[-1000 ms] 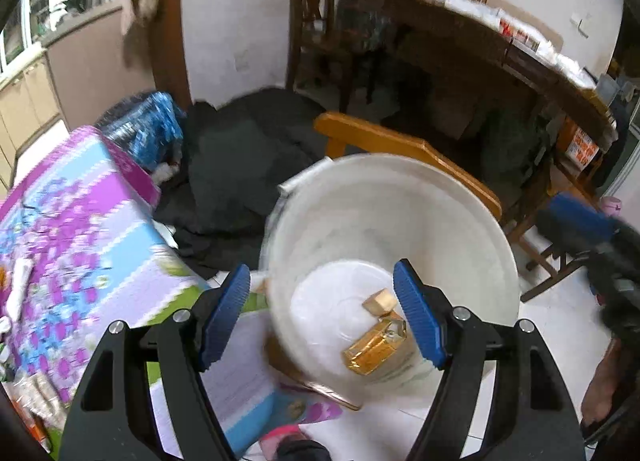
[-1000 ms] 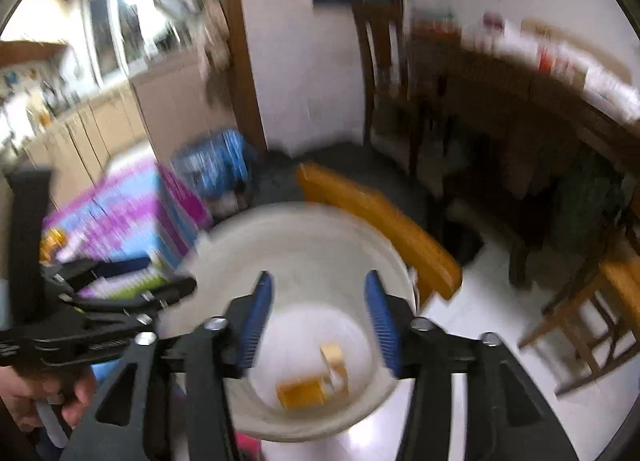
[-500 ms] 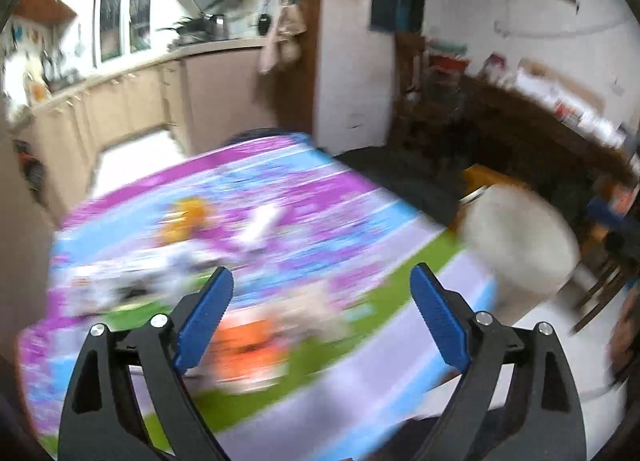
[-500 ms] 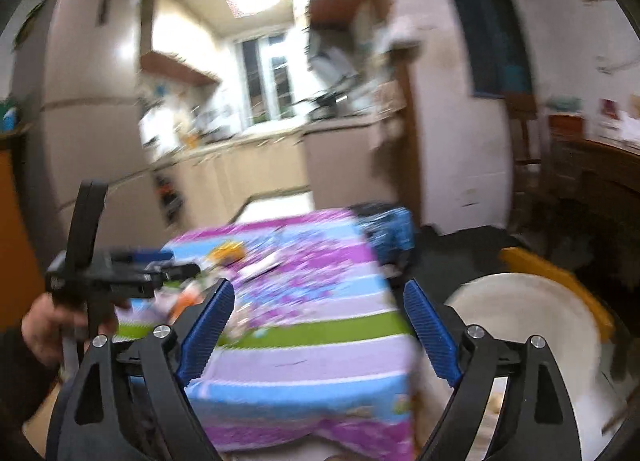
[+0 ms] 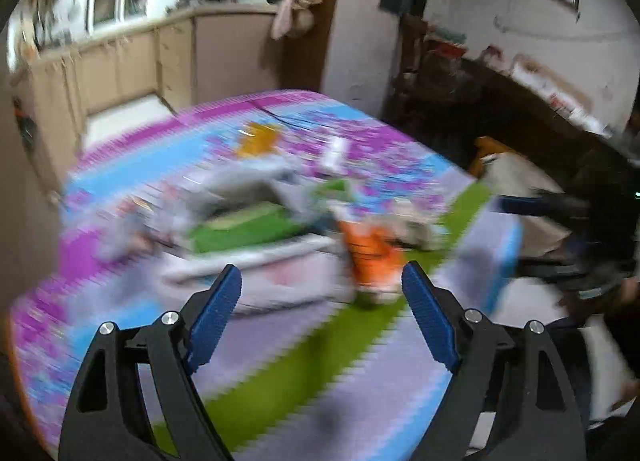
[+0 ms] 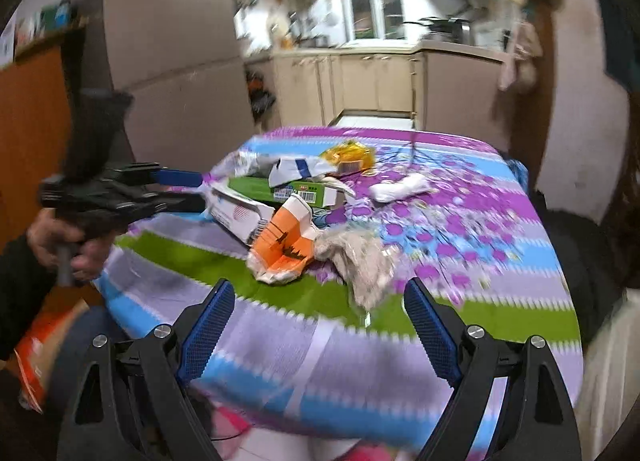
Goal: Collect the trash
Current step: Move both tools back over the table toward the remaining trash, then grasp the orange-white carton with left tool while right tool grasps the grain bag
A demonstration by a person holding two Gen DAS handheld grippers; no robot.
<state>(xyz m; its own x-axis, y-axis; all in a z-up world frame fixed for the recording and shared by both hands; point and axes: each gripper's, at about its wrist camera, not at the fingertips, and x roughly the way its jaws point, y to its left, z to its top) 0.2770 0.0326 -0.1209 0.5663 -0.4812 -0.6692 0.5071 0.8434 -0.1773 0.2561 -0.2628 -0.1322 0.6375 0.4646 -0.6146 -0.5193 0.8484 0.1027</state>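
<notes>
Because the trash is heaped near the middle of the table (image 6: 520, 301), it can be reached from this edge by either gripper. An orange and white carton (image 6: 286, 247), crushed and torn open, lies nearest, touching a crumpled beige rag (image 6: 360, 261); behind them a flat green box (image 6: 276, 189), a white wad (image 6: 400, 187) and a shiny yellow wrapper (image 6: 350, 157) are seen. The striped, flowered cloth is draped smoothly. The right gripper (image 6: 316, 335) is spread wide and empty. The left gripper (image 5: 322, 319), its jaws having just narrowed slightly, is likewise parted with nothing between them.
</notes>
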